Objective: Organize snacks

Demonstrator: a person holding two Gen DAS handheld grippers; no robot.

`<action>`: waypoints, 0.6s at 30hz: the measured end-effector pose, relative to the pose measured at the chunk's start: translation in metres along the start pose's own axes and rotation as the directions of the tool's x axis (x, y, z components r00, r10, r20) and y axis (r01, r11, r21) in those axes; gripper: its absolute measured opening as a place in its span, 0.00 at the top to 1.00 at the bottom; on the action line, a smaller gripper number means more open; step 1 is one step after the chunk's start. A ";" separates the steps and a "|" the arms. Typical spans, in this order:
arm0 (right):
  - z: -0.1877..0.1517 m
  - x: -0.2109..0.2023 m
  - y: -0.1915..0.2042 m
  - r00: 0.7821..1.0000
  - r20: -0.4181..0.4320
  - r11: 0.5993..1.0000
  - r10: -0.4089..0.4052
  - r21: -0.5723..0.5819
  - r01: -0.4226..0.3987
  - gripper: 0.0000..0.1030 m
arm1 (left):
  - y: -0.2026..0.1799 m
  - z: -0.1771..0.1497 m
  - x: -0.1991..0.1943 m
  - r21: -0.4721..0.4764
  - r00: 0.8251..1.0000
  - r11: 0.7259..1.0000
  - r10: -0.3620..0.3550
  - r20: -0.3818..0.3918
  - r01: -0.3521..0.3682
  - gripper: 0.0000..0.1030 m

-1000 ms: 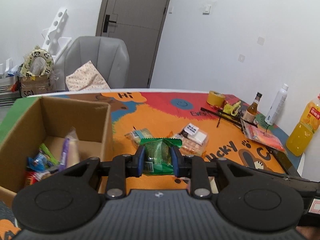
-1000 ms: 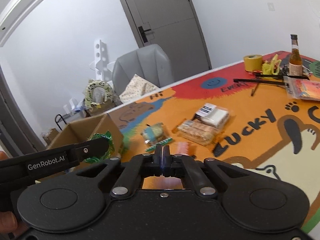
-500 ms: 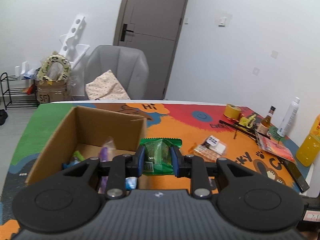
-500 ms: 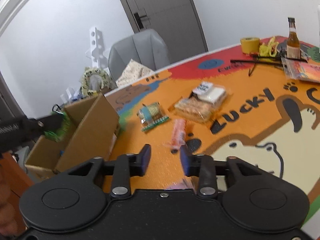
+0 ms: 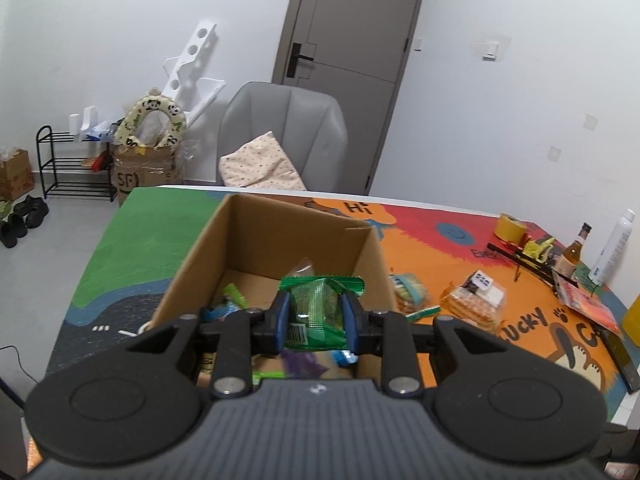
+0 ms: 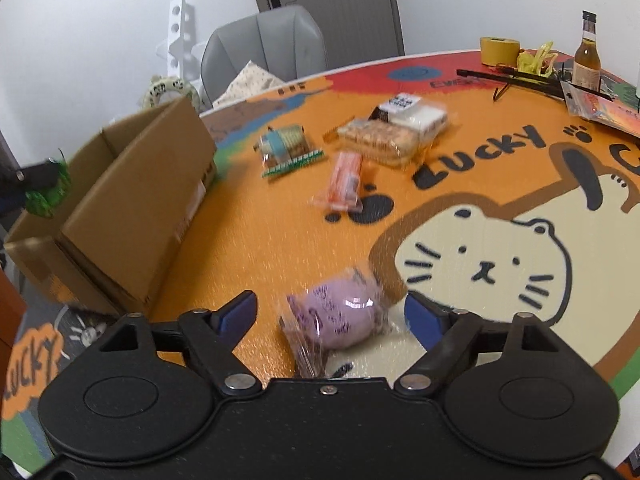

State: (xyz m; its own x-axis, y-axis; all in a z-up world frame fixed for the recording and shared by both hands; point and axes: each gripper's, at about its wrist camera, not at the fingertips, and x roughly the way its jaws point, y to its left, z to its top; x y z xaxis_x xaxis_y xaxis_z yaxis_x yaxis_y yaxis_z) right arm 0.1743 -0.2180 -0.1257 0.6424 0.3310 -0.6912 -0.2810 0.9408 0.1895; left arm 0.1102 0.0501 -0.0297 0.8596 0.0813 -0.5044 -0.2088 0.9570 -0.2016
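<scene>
While my left gripper [image 5: 315, 316] pinches the green snack packet [image 5: 318, 312] above the cardboard box [image 5: 260, 236], my right gripper [image 6: 330, 312] is opening around the purple bun [image 6: 340, 314], right of that box, untouched.

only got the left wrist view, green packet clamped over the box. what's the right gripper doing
Observer: The right gripper is over the mat, its jaws opening around a purple wrapped snack.
Operator: touching it yet
Observer: No, both pads stand clear of the purple wrapped snack.
Operator: anything else loose near it
Observer: An orange snack packet lies farther out, between it and the biscuit packs.
</scene>
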 end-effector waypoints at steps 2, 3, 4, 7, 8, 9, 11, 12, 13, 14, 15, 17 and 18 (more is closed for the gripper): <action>-0.004 0.000 0.004 0.999 0.029 0.999 -0.031 -0.033 0.032 0.42 | 0.005 0.000 0.002 -0.003 1.000 1.000 0.008 -0.003 -0.008 0.74; -0.004 0.000 0.005 0.999 0.036 0.999 -0.036 -0.039 0.037 0.46 | 0.007 0.000 0.003 -0.006 1.000 1.000 0.013 -0.005 -0.013 0.74; -0.004 -0.001 0.005 0.999 0.041 0.999 -0.035 -0.036 0.037 0.53 | 0.010 0.000 0.004 -0.011 1.000 1.000 0.017 -0.008 -0.017 0.74; -0.002 -0.003 0.001 0.999 0.042 1.000 -0.013 -0.018 0.014 0.58 | 0.016 0.000 0.007 -0.018 1.000 0.999 0.026 -0.013 -0.027 0.73; -0.002 -0.004 0.000 0.999 0.047 1.000 -0.009 -0.013 0.009 0.59 | 0.017 0.000 0.007 -0.021 0.999 0.999 0.030 -0.015 -0.030 0.73; -0.001 -0.005 0.001 0.999 0.053 1.000 -0.009 -0.011 0.009 0.60 | 0.018 0.000 0.008 -0.024 0.999 0.999 0.035 -0.015 -0.036 0.73; 0.002 -0.008 0.002 0.998 0.067 1.000 -0.002 -0.006 0.002 0.66 | 0.019 0.000 0.007 -0.028 0.999 0.999 0.046 -0.012 -0.046 0.70; 0.004 -0.010 0.003 0.997 0.073 1.000 0.002 -0.004 -0.001 0.66 | 0.020 0.001 0.007 -0.032 0.999 0.998 0.044 -0.016 -0.044 0.70; 0.006 -0.011 0.004 0.997 0.081 1.000 0.004 -0.002 -0.004 0.66 | 0.021 0.001 0.007 -0.036 0.999 0.999 0.040 -0.017 -0.040 0.68; 0.008 -0.013 0.005 0.996 0.089 1.000 0.007 -0.002 -0.006 0.66 | 0.023 0.001 0.005 -0.038 0.999 0.999 0.035 -0.015 -0.035 0.65; 0.010 -0.015 0.006 0.995 0.095 1.000 0.010 -0.007 -0.009 0.66 | 0.024 0.002 0.004 -0.040 0.999 0.999 0.036 -0.012 -0.037 0.63; 0.015 -0.017 0.010 0.994 0.109 1.000 0.018 -0.019 -0.016 0.67 | 0.025 0.002 0.002 -0.043 0.999 0.998 0.044 -0.003 -0.044 0.54; 0.018 -0.018 0.012 0.993 0.116 1.000 0.023 -0.021 -0.021 0.67 | 0.026 0.003 0.002 -0.046 0.999 0.998 0.045 0.000 -0.045 0.53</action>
State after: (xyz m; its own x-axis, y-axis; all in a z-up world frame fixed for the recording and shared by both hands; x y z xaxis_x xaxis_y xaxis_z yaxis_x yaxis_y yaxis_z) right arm 0.1716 -0.2111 -0.0984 0.7139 0.3589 -0.6012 -0.3094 0.9320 0.1890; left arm 0.1074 0.0759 -0.0334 0.8494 0.1245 -0.5128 -0.2685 0.9386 -0.2167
